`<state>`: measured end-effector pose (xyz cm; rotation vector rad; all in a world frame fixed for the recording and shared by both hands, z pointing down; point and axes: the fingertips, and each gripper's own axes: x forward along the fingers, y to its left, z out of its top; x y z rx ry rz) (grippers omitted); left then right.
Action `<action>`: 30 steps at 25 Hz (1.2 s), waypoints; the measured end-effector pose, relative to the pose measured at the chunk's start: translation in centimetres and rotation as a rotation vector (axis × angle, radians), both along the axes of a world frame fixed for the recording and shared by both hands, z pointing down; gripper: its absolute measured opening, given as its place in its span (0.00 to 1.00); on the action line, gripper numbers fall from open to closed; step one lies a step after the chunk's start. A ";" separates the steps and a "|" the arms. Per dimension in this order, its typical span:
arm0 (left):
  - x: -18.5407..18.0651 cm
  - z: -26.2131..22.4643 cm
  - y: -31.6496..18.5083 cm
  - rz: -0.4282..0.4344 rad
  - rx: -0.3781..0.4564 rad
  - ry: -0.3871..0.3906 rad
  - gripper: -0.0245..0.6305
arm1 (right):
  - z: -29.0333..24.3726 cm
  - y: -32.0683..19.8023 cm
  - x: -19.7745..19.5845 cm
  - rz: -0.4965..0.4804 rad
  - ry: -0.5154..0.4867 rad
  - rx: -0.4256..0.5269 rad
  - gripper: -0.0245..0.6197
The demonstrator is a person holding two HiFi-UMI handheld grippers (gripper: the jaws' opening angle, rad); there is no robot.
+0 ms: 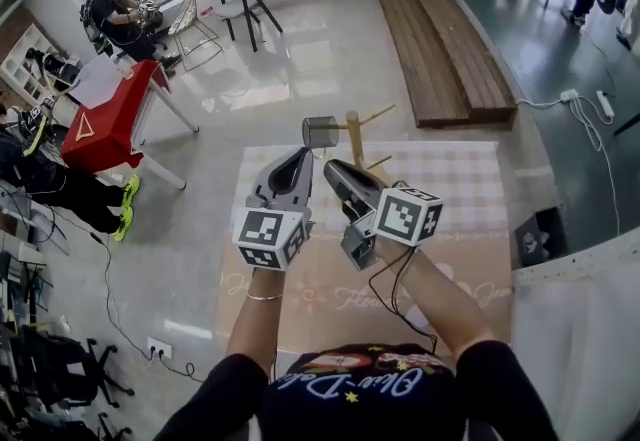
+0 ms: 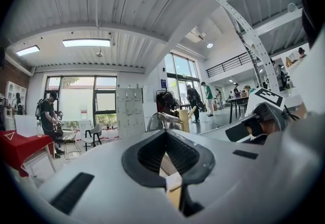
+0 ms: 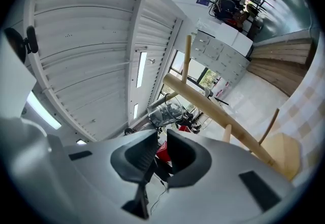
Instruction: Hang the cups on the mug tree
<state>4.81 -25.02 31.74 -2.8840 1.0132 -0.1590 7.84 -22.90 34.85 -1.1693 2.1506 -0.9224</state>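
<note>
We tag the grey cup [image 1: 320,132] at the left peg of the mug tree [image 1: 354,134], upper centre, just ahead of both tips, left gripper [image 1: 303,155] nearer, jaws pinched together on nothing visible, right gripper [image 1: 329,167] slightly parted, empty.

a big open lab hall: glossy concrete floor [image 1: 300,59], ribbed white ceiling [image 2: 127,4], tall windows [image 2: 76,100], grey steel lockers [image 2: 129,108].

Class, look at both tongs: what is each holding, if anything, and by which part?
The left tongs seem shut on the clear glass cup, at its lower edge, though the exact part is hidden. The right tongs stand apart, empty.
</note>
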 end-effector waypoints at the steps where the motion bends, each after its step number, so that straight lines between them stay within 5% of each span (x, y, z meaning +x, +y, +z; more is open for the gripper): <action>1: 0.0 0.0 0.0 0.000 0.000 0.000 0.05 | 0.0 0.0 0.1 0.001 0.001 0.000 0.14; 30: -1.0 0.2 2.0 -0.007 0.013 -0.011 0.05 | -1.1 2.2 0.8 0.029 0.027 0.032 0.05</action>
